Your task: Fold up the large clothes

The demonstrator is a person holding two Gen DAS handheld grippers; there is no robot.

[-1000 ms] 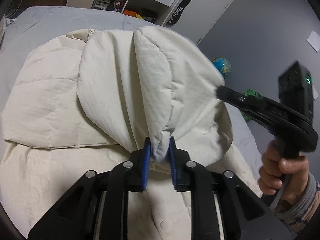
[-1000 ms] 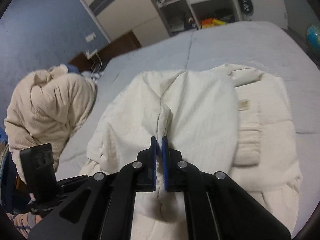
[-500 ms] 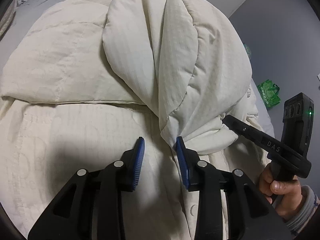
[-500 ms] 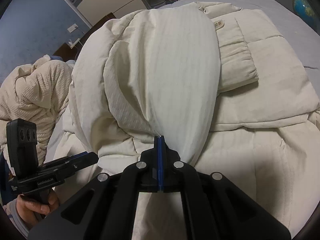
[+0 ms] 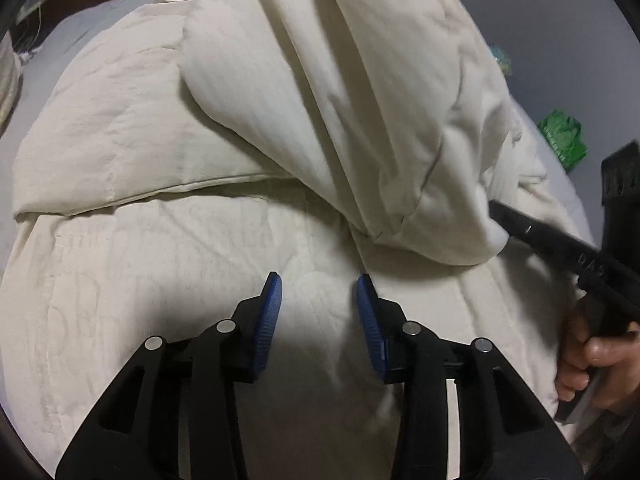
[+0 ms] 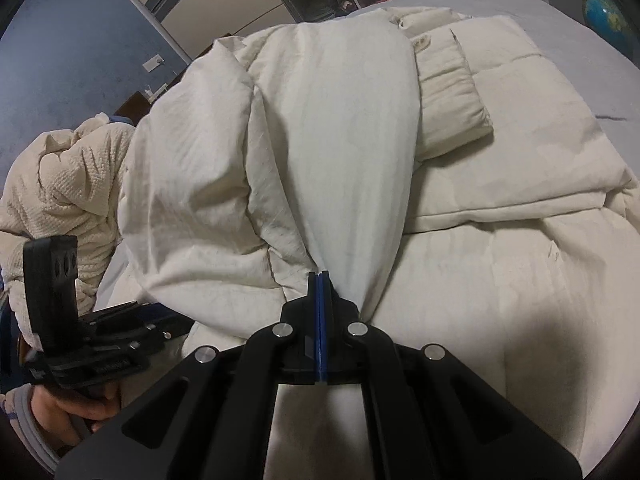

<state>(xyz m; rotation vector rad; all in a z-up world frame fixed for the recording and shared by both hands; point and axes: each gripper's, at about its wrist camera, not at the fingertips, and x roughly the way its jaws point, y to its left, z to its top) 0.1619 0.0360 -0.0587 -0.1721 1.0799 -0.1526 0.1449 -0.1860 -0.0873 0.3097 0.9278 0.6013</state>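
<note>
Both fisheye views are dimly lit, and a soft, even light is cast over the cream padded coat [image 5: 168, 128]. Dark shadows are thrown beneath the left gripper [image 5: 319, 292] and at the lower right of the right wrist view. Straight lines are bent toward the black, vignetted corners. The right gripper [image 5: 560, 248] (at the right edge) is smeared by motion blur.

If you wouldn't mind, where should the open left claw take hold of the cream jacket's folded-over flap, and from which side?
Best guess: grip the bunched lower edge of the folded-over flap, where it tapers to a thin, graspable lip. The left claw, jaws opening and empty, sits just below it, so approach from there, sliding up along the flat jacket. The right claw already pinches the neighbouring corner.
</note>
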